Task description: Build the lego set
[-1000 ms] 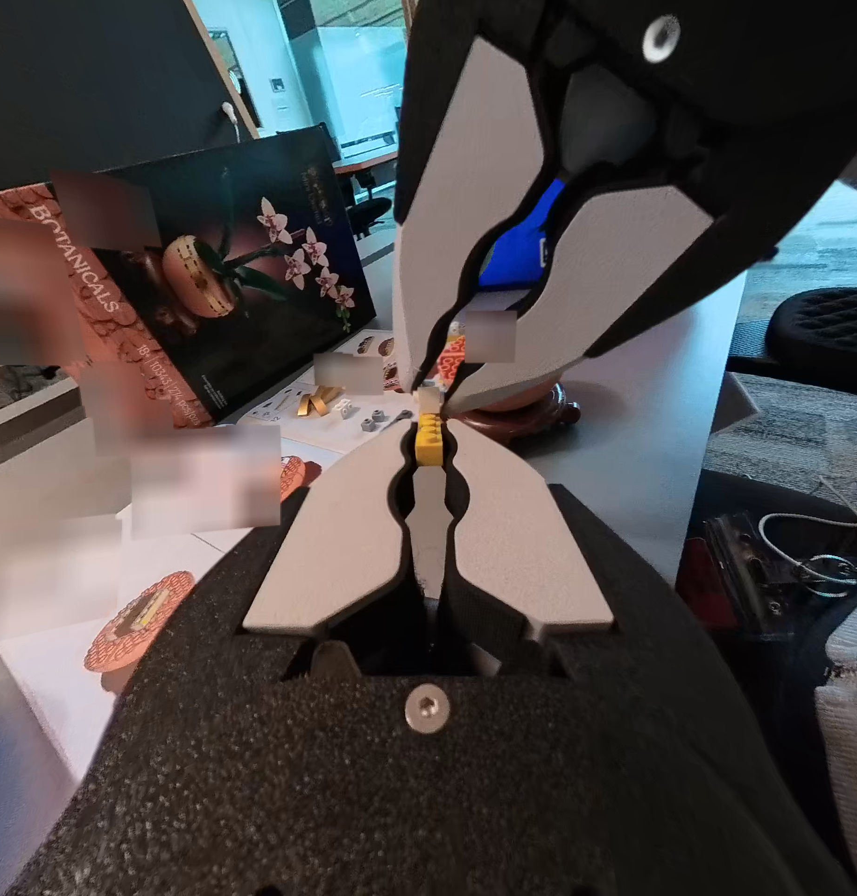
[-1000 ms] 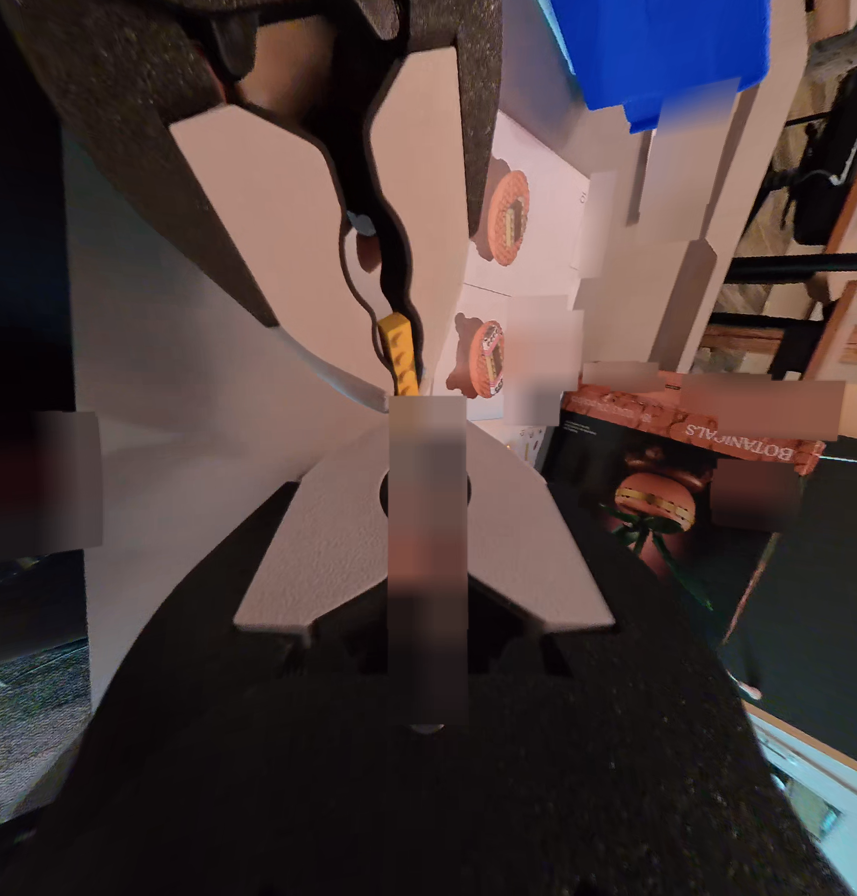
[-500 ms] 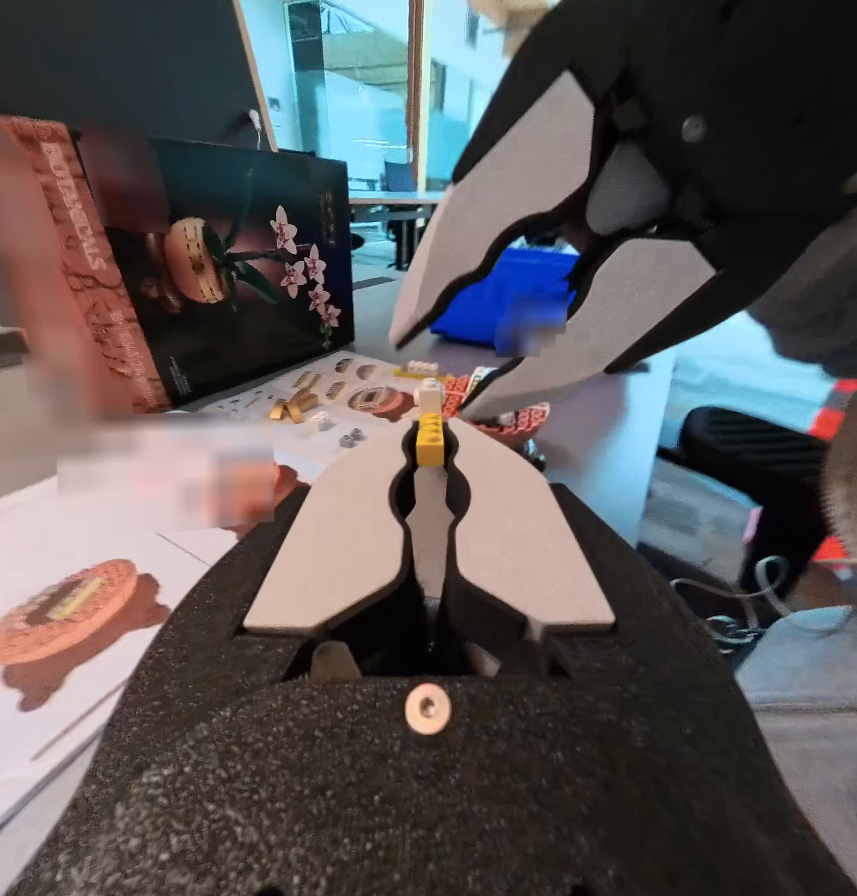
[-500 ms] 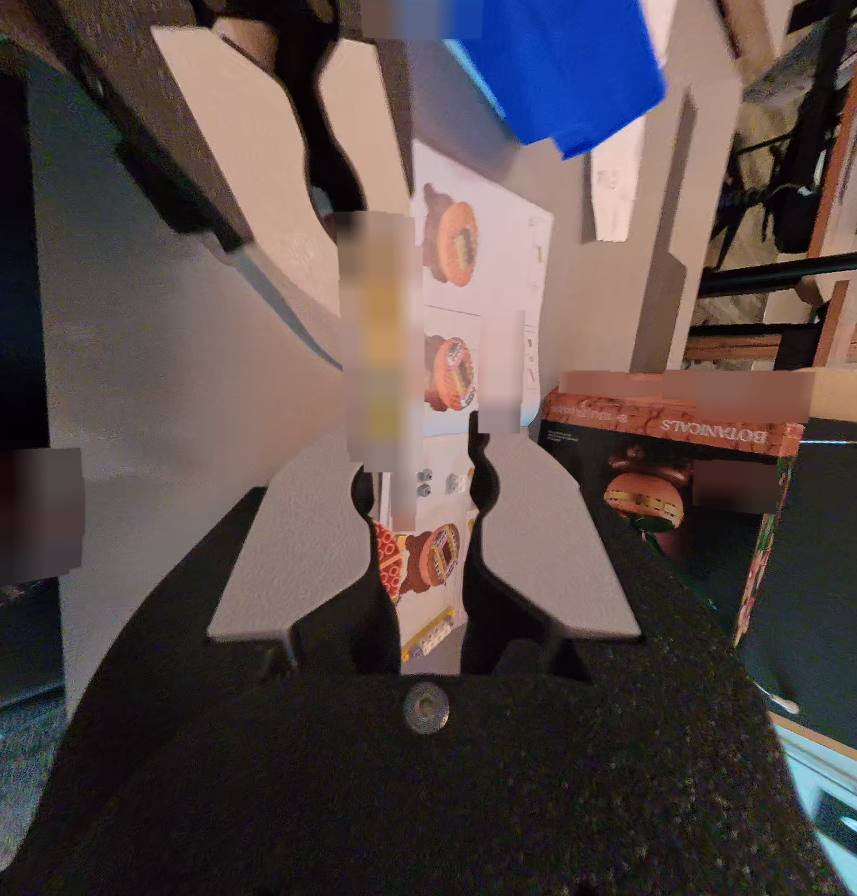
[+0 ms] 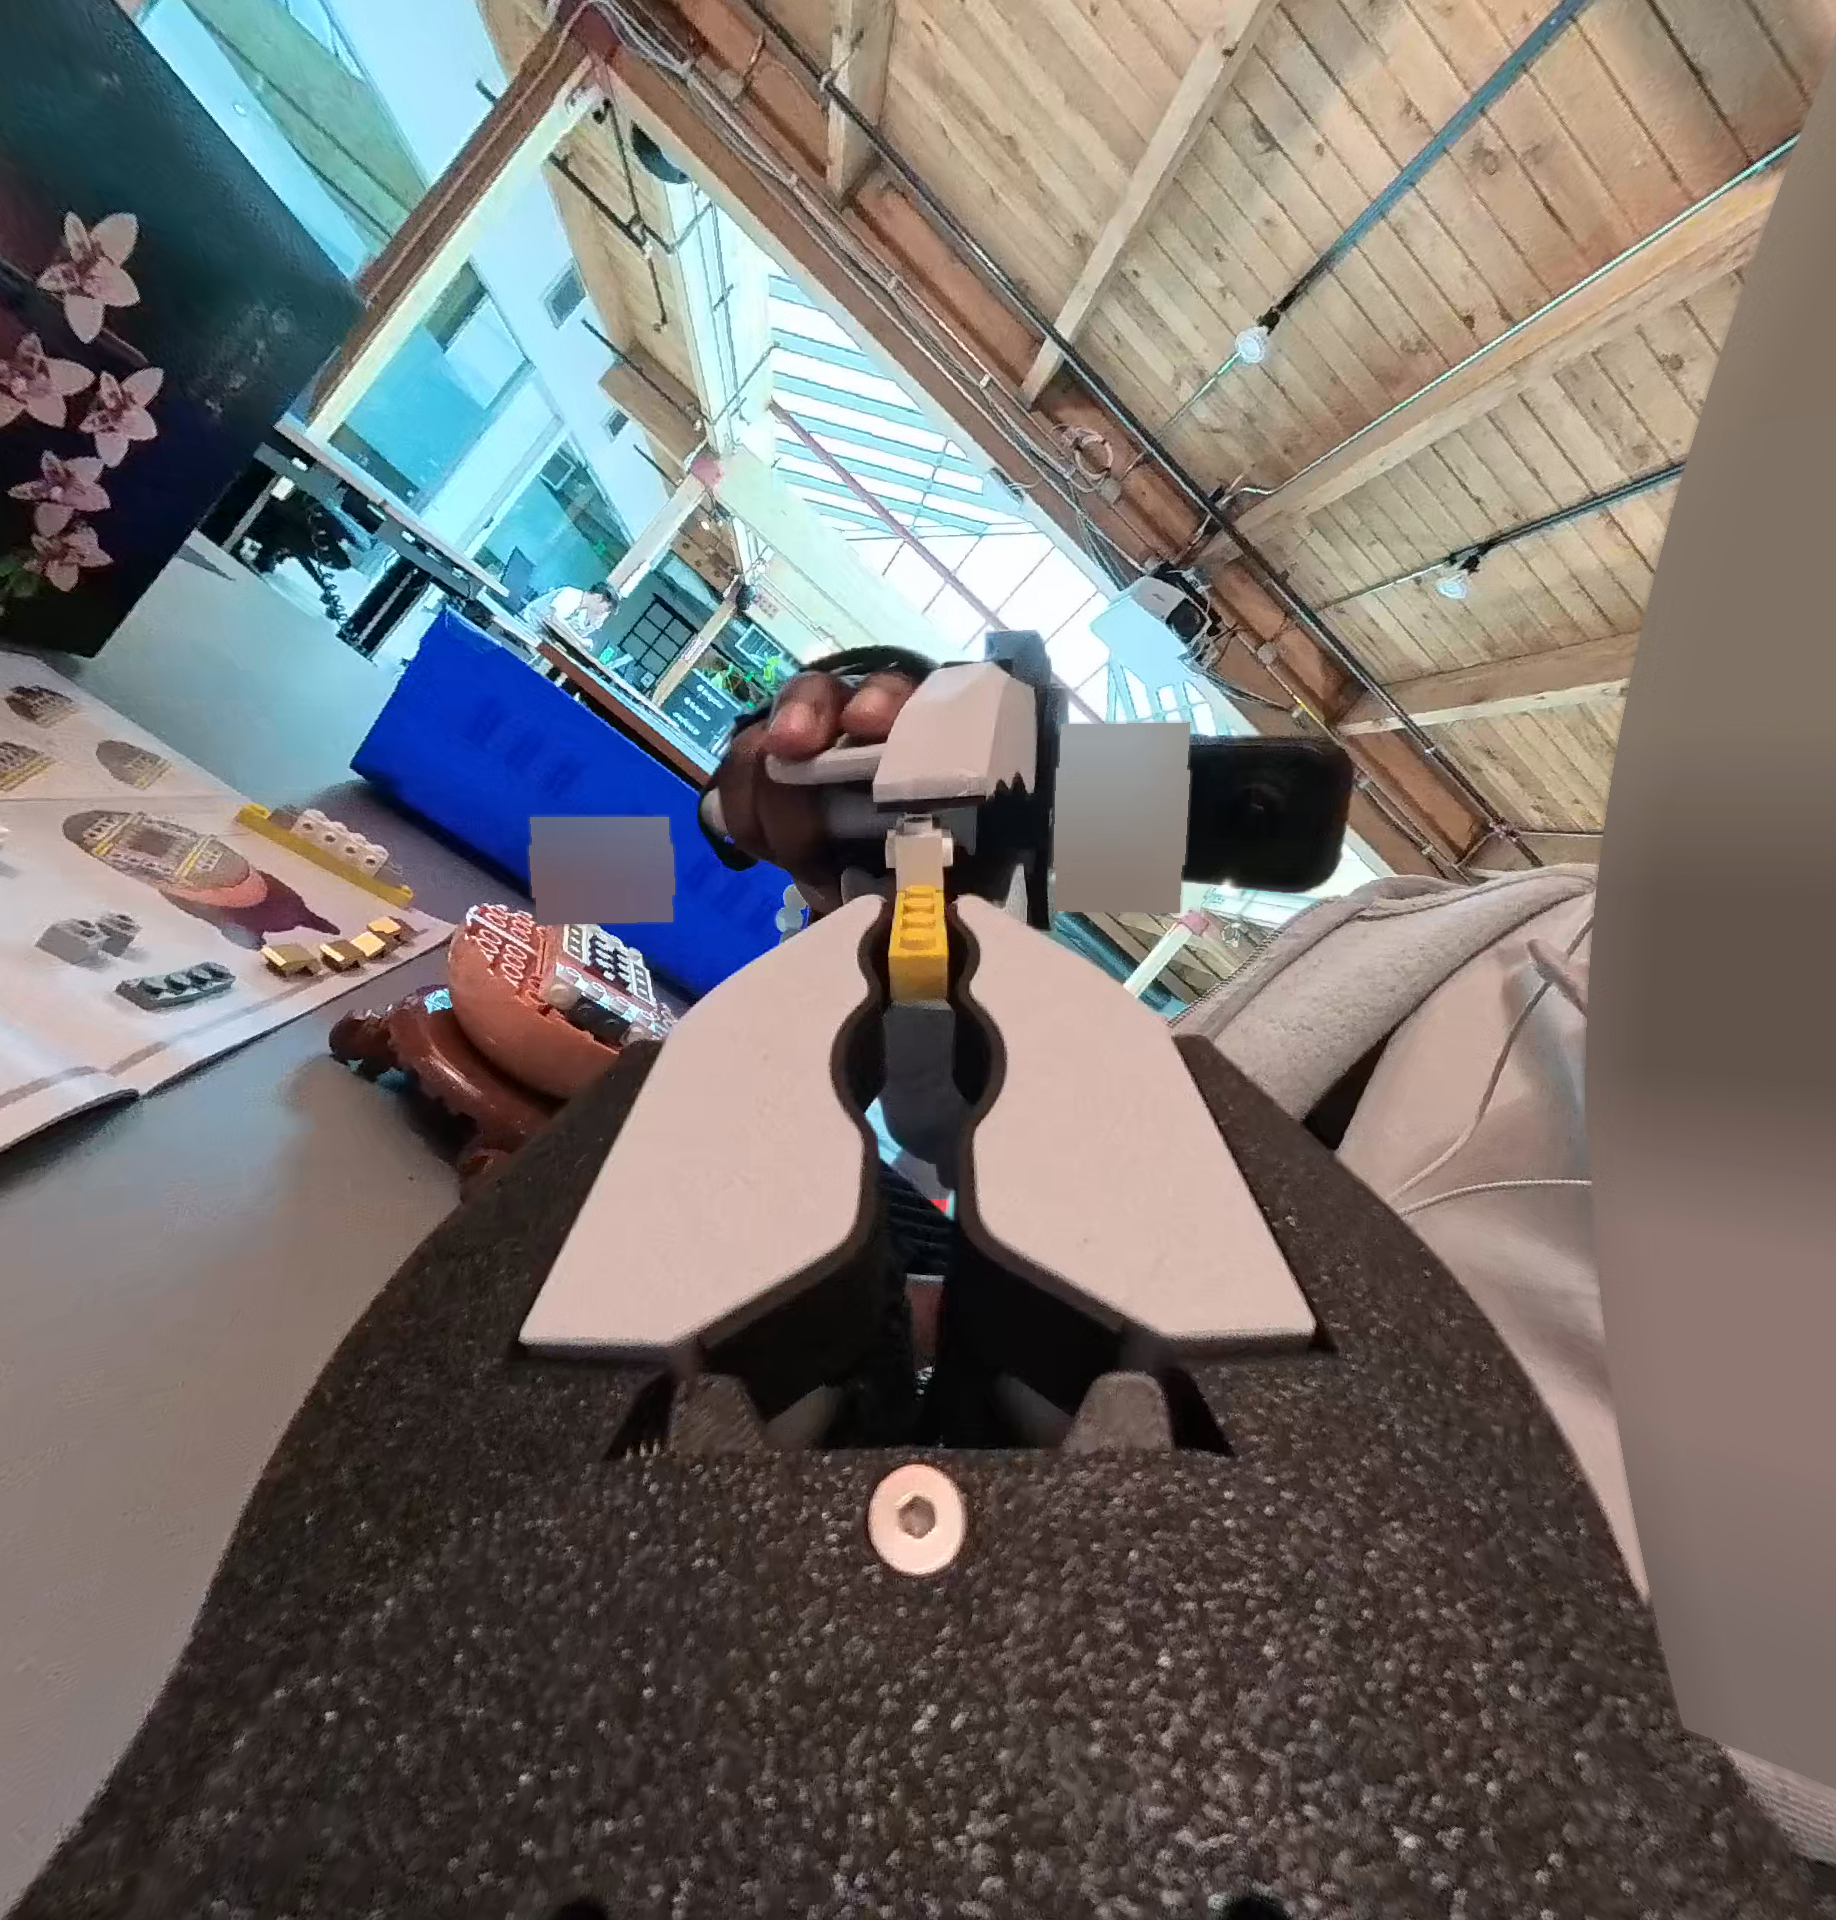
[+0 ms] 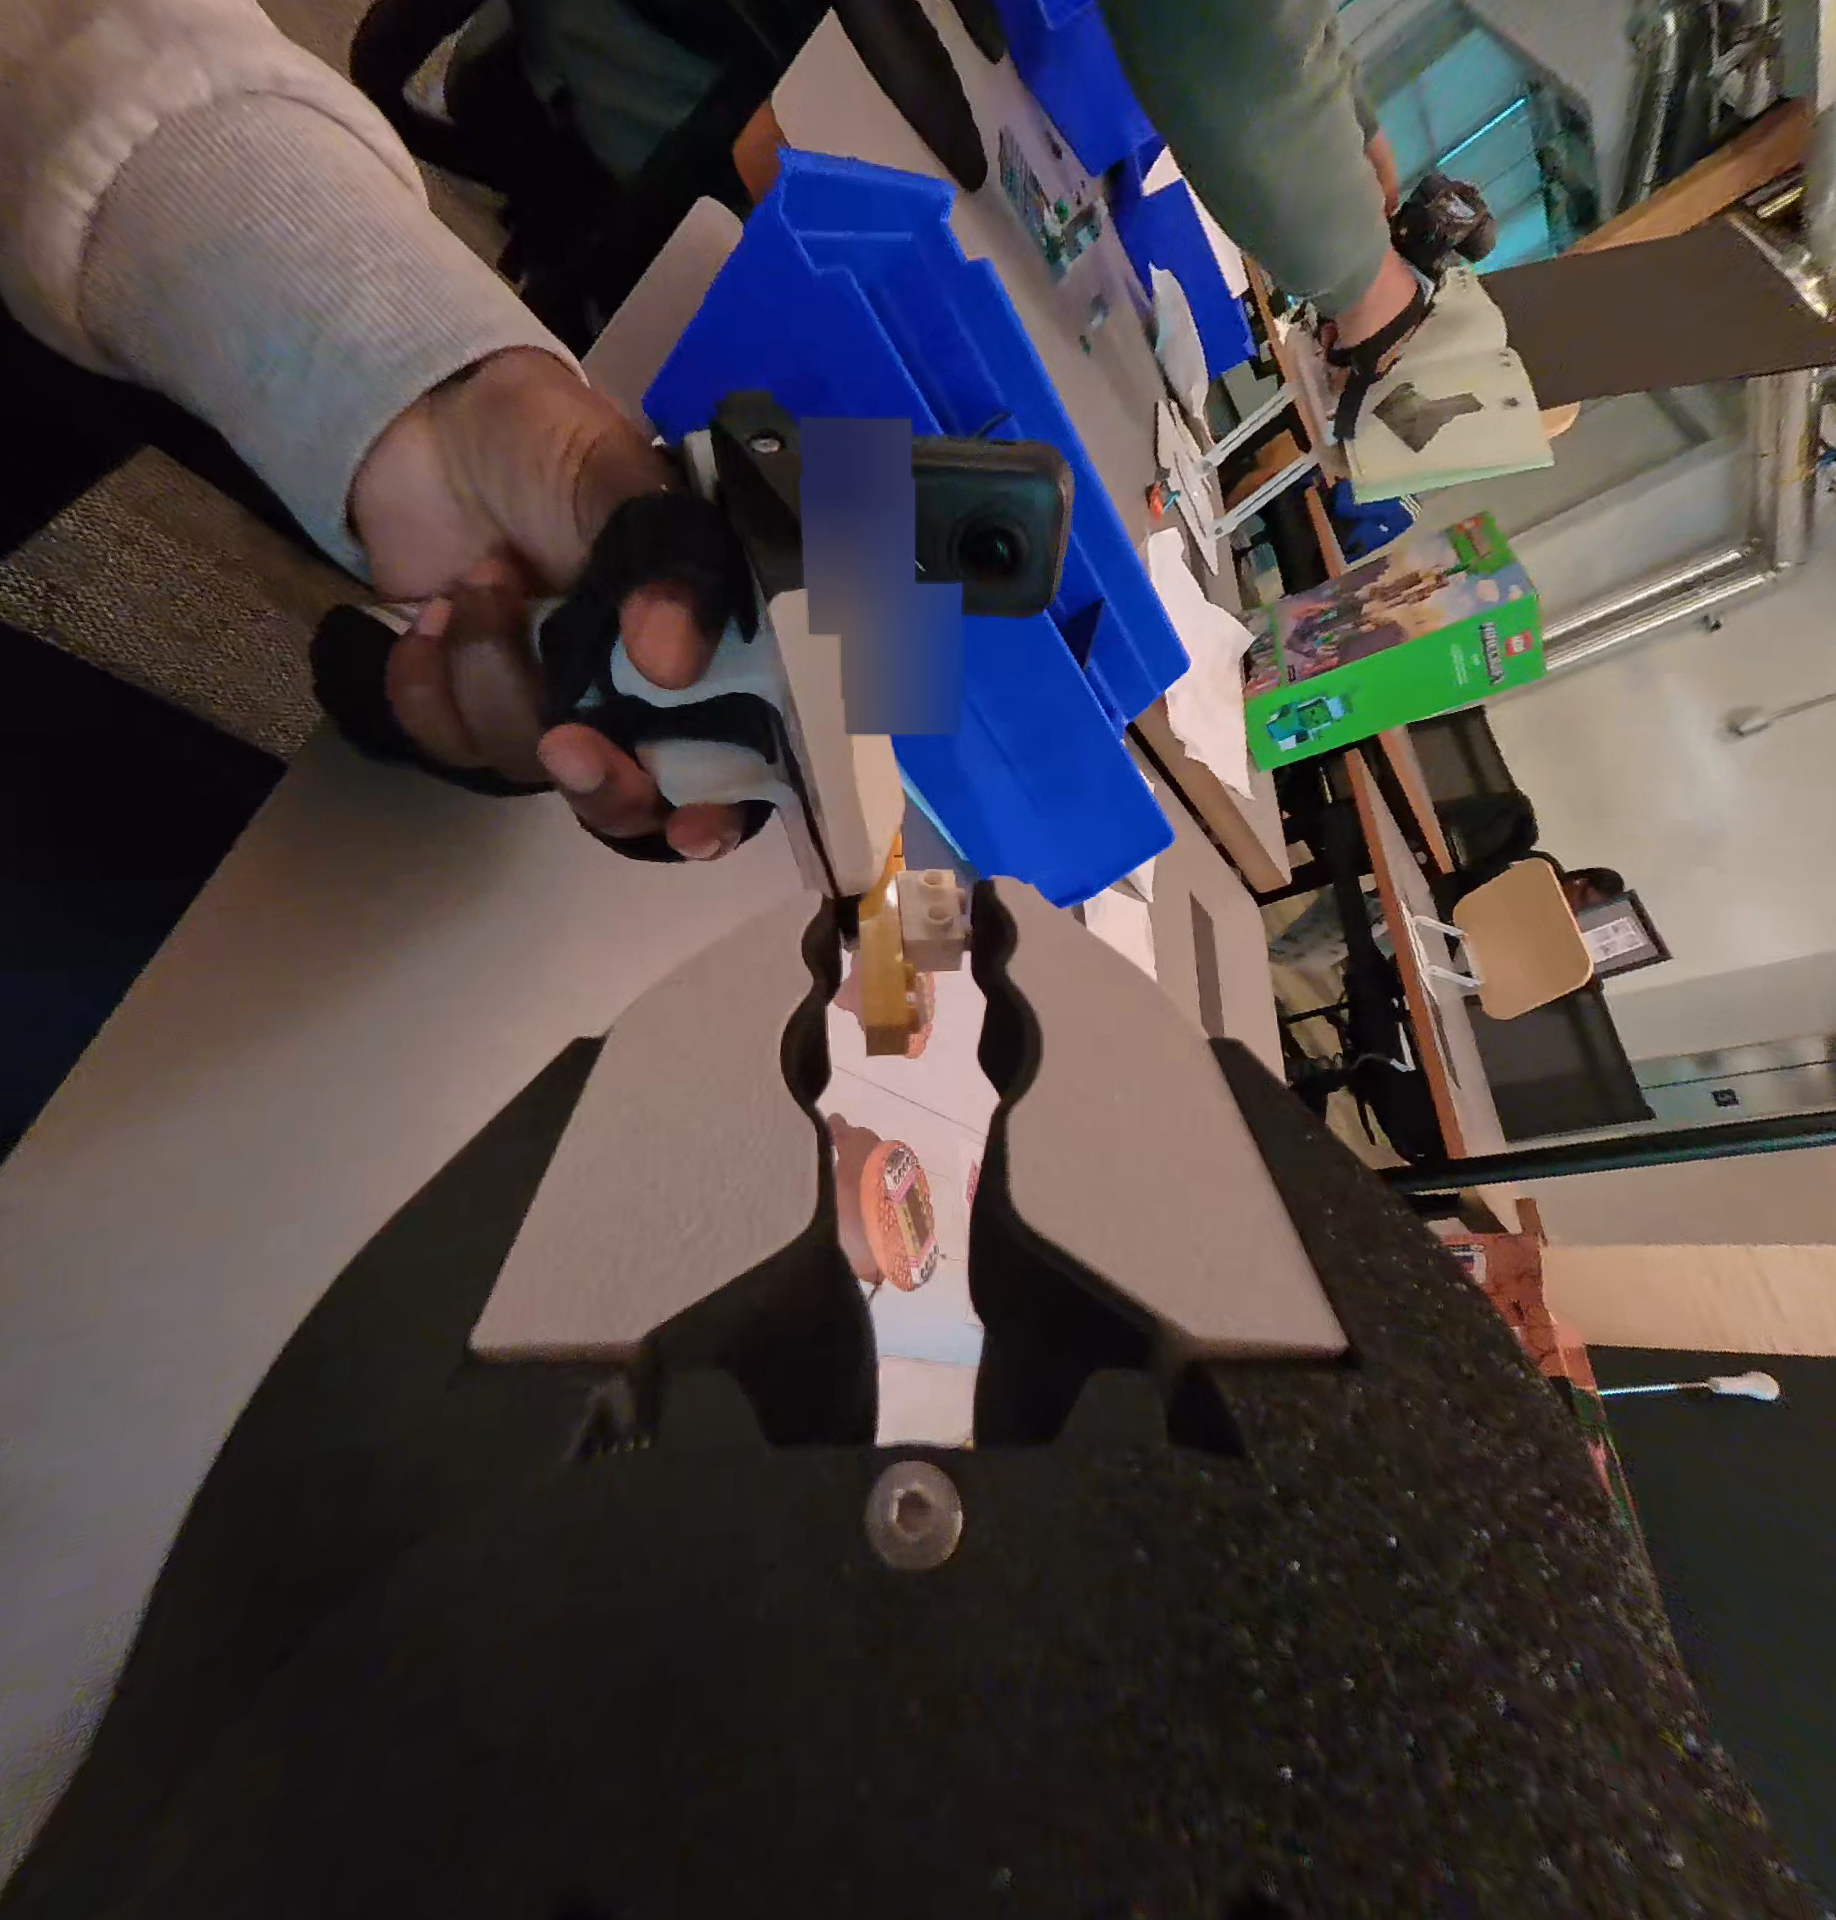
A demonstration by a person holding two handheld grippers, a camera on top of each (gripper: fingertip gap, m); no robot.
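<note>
left hand-held gripper [image 5: 916, 914]: jaws closed on the yellow brick [image 5: 916, 943], pinched at the fingertips, studs facing the camera. Raised off the tabletop [image 5: 166, 1299].
white piece [image 5: 920, 844]: sits on the far end of the yellow brick, sticking out past the left gripper's tips. In the right wrist view it reads as a tan studded block [image 6: 933, 918] on the side of the yellow bar.
right hand-held gripper [image 6: 906, 920]: jaws apart, nothing gripped. The brick assembly sits in the gap at the tips; whether either finger touches it, cannot tell.
opposite view: right gripper faces the left one head-on, tips near the white piece.
hand [image 6: 540, 623]: light sleeve, wrapped around the left gripper's handle.
pot model [image 5: 550, 997]: brown round build on the tabletop, left of the left gripper.
instruction booklet [image 5: 114, 935]: open flat on the tabletop; loose gold [image 5: 337, 948] and grey [image 5: 88, 937] pieces on the page.
blue bin [image 5: 540, 769]: behind the pot model.
set box [image 5: 83, 312]: dark, flower print, upright at far left.
</note>
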